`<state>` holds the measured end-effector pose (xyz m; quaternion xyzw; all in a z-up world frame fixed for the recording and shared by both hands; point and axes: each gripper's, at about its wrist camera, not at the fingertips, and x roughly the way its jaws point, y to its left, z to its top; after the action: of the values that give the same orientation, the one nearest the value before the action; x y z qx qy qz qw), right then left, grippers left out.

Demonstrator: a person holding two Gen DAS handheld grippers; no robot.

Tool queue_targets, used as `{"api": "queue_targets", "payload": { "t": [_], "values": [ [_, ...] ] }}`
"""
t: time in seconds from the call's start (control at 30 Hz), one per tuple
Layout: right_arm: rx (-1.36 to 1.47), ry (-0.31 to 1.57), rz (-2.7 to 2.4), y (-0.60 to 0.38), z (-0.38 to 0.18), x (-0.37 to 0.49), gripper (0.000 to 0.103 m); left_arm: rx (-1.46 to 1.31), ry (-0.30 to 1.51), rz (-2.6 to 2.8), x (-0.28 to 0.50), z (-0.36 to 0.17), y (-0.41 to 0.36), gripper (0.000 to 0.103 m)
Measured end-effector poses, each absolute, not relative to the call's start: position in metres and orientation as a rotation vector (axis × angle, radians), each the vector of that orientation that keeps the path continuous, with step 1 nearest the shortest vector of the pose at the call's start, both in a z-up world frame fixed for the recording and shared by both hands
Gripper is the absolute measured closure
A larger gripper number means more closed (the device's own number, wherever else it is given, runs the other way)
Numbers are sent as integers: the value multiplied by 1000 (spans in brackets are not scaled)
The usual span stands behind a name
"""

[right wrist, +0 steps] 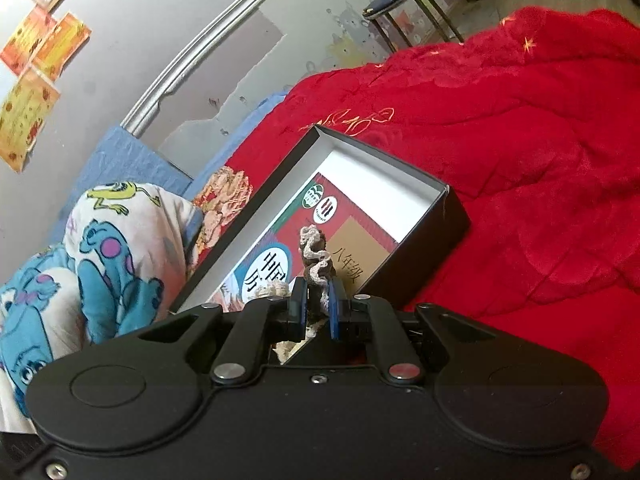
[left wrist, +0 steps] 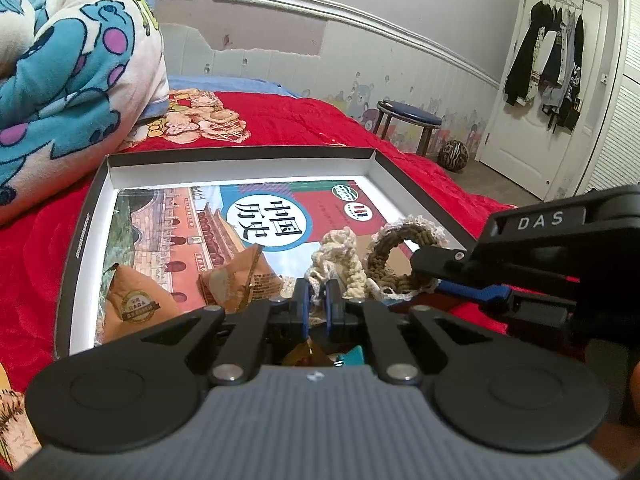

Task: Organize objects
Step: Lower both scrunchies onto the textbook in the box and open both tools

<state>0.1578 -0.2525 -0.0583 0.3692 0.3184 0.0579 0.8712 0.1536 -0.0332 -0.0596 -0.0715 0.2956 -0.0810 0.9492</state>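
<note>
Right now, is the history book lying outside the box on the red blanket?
No, the history book lies flat inside the open box, with snack packets and a crocheted piece on top of it.

Left gripper: black linkage arms, silver pivot screws, blue finger pads, ribbed grey housing w/ round black discs. Right gripper: all-black housing, blue pads, white "DAS" marking.
</note>
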Motion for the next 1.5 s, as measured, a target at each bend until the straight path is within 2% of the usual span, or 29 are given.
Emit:
{"api": "queue_targets", "payload": {
  "t": [0.17, 1.23, 1.27, 1.3, 1.37, 1.5],
  "values": [
    [848, 645, 150, -260, -62, 155, 92, -137, 619, -171, 155, -56, -34, 92],
    [795, 653, 142, -253, -60, 154, 91, -185, 649, -206, 159, -56, -26, 88],
    [794, 653, 142, -253, -59, 154, 91, -191, 651, -207, 159, -56, -25, 87],
    [791, 653, 143, -253, -59, 154, 91, -193, 653, -208, 159, -56, -25, 79],
    [785, 648, 145, -252, -59, 154, 91, -190, 655, -209, 159, -55, -26, 73],
    [777, 633, 150, -250, -57, 152, 91, -182, 652, -223, 159, -55, -26, 73]
  ]
}}
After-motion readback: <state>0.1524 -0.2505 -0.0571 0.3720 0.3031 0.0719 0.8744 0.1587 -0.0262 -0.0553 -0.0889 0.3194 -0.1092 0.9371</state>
